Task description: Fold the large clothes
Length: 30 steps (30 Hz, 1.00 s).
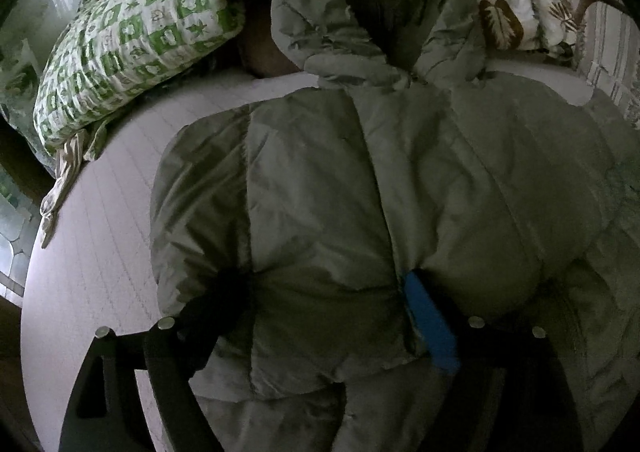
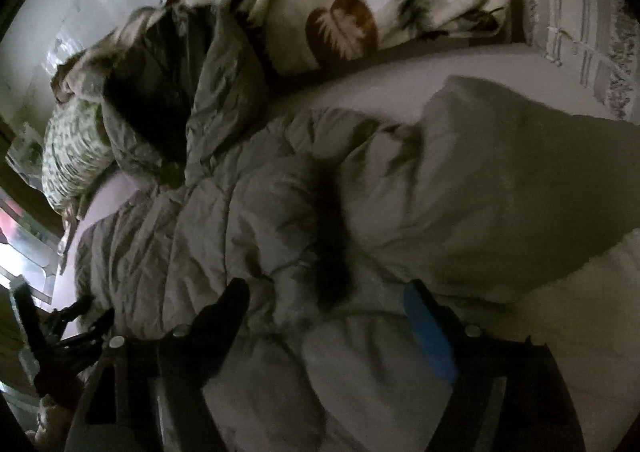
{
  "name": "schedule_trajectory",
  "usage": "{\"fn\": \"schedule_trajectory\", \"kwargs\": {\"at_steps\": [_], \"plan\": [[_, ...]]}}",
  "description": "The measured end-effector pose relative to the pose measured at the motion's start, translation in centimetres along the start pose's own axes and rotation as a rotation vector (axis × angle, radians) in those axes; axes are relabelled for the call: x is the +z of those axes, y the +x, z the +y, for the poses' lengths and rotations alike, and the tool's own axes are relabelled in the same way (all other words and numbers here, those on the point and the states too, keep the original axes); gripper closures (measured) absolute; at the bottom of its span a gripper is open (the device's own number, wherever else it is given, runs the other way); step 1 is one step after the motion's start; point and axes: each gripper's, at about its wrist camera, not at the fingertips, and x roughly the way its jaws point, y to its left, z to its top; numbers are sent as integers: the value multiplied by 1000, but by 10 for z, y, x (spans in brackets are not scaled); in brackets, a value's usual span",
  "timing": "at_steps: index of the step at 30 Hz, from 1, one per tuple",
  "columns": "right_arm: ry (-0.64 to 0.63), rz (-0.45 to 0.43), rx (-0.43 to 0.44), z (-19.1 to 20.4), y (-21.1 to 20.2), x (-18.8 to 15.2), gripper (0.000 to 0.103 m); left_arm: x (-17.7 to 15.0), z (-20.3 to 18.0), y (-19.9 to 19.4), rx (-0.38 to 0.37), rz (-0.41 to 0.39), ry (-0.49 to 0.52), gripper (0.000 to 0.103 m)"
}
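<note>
Jacket (image 1: 360, 180): grey-green padded coat lying spread on the bed, filling most of both wrist views; quilted panels with seams running lengthwise.
Hood (image 1: 360, 12): at the far end of the jacket, dark lining showing, lying up against the quilt.
Bed (image 1: 100, 244): pale sheet with faint stripes, bare to the left of the jacket in the left wrist view.
Left gripper (image 1: 328, 304): low over the near part of the jacket; black finger (image 1: 208, 316) on the left, blue-padded finger (image 1: 432, 324) on the right, with a thick fold of the jacket bulging between them. Both fingers press into the fabric, closed on that fold.
Right gripper (image 2: 324, 316): over a crumpled part of the jacket; black finger (image 2: 224, 312) and blue-padded finger (image 2: 428, 328) stand apart with bunched fabric between them. Whether they squeeze it or only rest around it, I cannot tell.
Pillow (image 1: 132, 48): green-and-white patterned, on the bed's far left, clear of the jacket.
Quilt (image 2: 360, 8): cream with brown leaf print, heaped at the bed's far side behind the hood.
Light: dim, and the right wrist view is slightly blurred.
</note>
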Motion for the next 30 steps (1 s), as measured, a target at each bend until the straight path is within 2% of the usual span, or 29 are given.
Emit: {"fn": "schedule_trajectory", "kwargs": {"at_steps": [4,8,12,17,21,23,26,28,30], "plan": [[25,-20,-87,-49,-24,1,21,2,-3,4,25,21,-32,7],[82,-18,-235,-117,-40,5,21,8,-3,8,50,77,-102,4],[224,-28,-314,-193,-53,10,21,7,-1,11,41,52,-140,1],[418,-55,-362,-276,-62,21,21,3,-4,11,57,20,-130,0],[552,-78,-330,-325,-50,29,21,2,-4,12,61,11,-127,0],[612,-99,-296,-337,-42,33,21,0,-6,11,63,8,-126,0],[625,-123,-311,-341,-30,47,20,1,-4,12,60,7,-128,0],[616,-124,-327,-336,-19,59,26,1,-4,13,59,6,-128,0],[610,-120,-367,-336,-13,69,57,1,-4,14,56,5,-129,0]]}}
